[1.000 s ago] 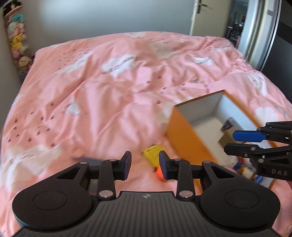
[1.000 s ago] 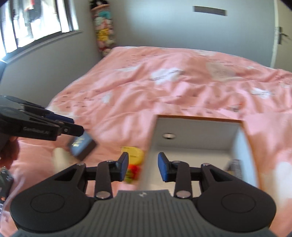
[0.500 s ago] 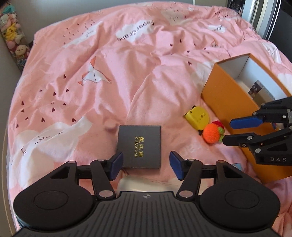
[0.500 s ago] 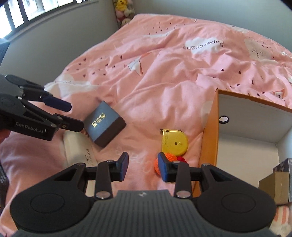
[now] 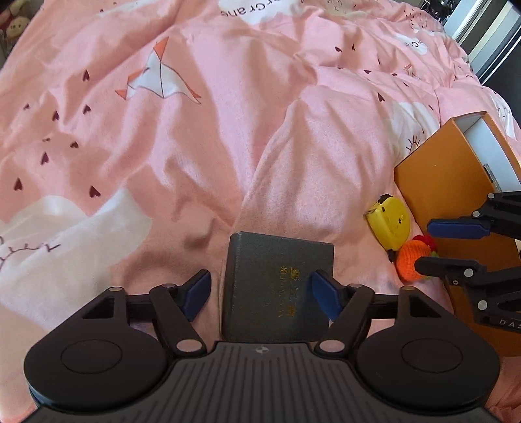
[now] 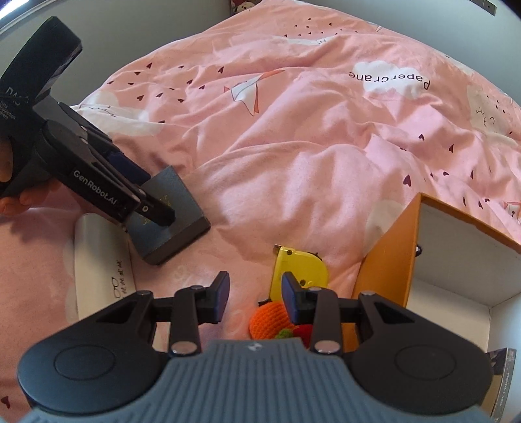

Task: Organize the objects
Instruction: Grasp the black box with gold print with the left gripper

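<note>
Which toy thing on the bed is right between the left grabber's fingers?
The dark grey box with gold letters sits between the left gripper's open fingers; the yellow tape measure and orange knitted toy lie apart.

Pink bed (image 5: 228, 136): box (image 5: 276, 286), tape (image 5: 389, 221), carton (image 5: 446, 188).

This was a bedroom in a home. A bed filled nearly all of both views, spread with a rumpled pink duvet (image 5: 202, 136) printed with white clouds, small dark hearts, paper cranes and the word "Papercrane" (image 6: 389, 78). Plush toys (image 5: 14, 27) showed at the upper left of the left wrist view, and another (image 6: 242, 4) peeked in at the top edge of the right wrist view. Grey wall (image 6: 136, 26) ran behind the bed along the top of that view.
</note>
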Motion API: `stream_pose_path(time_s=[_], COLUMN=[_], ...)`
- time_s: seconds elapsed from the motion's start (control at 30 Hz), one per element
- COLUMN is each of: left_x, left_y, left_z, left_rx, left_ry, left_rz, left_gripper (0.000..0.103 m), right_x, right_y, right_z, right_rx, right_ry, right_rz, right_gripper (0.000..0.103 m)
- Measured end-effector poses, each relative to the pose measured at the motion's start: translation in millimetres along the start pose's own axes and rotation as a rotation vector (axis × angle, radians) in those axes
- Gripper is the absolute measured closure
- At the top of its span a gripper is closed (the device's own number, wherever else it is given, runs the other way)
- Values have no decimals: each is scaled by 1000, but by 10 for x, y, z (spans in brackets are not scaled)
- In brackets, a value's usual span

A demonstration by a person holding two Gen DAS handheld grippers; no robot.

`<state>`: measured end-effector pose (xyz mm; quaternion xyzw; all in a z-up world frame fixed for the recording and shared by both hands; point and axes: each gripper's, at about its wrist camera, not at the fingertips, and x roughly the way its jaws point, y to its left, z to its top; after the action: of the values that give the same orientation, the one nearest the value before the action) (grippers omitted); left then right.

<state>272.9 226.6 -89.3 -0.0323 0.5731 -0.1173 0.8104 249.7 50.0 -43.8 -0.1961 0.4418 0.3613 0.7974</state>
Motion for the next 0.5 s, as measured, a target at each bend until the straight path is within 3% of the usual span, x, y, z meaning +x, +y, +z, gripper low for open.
stream_pose_path(time_s=[0.23,0.5], left_x=[180,-1], left_y=[38,-111], left_z=[76,61], left_rx=[-44,-12], left_ry=[39,40], left_rz=[-79,-46], left_gripper=[14,36], right_x=[161,374], right_y=[-55,-47], right_z=[106,218], right_rx=[-65,-173], right_ry=[71,163], right_rz=[6,-25], right_gripper=[66,65])
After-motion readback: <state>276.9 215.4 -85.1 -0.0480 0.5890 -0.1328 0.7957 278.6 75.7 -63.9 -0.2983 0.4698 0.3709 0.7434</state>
